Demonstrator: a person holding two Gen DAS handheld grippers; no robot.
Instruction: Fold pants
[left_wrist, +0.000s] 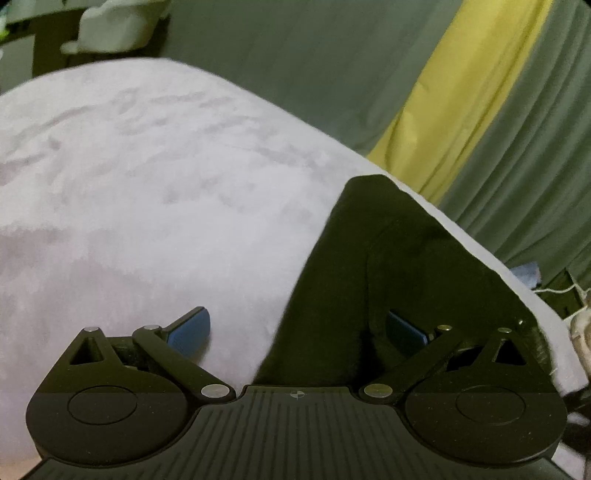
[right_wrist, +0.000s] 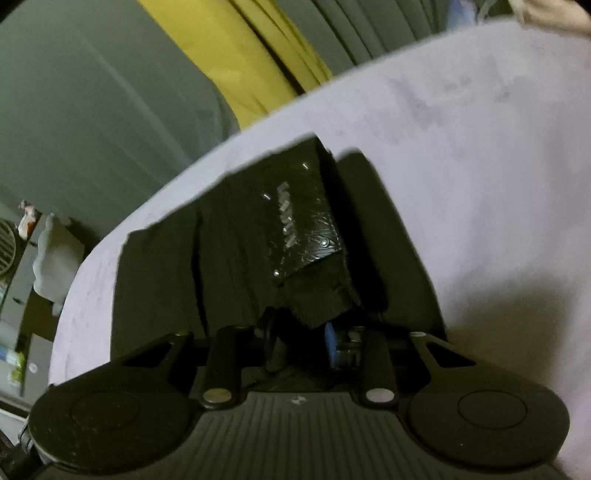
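Observation:
Black pants (left_wrist: 399, 266) lie on a pale lilac fleece surface (left_wrist: 155, 192), near its far right edge. My left gripper (left_wrist: 297, 332) is open just above them; its blue left pad (left_wrist: 190, 330) is over the fleece and its right pad (left_wrist: 404, 332) over the dark cloth. In the right wrist view the pants (right_wrist: 177, 280) lie partly folded, with a shiny black waistband flap (right_wrist: 299, 229) lifted. My right gripper (right_wrist: 299, 341) is shut on that dark cloth, with one blue pad (right_wrist: 331, 343) showing beside the fold.
Grey-green curtains (left_wrist: 303, 62) with a yellow panel (left_wrist: 454, 96) hang behind the fleece edge. A white cloth lump (left_wrist: 110, 26) sits at the far left. Clutter and a white cord (left_wrist: 561, 291) lie beyond the right edge.

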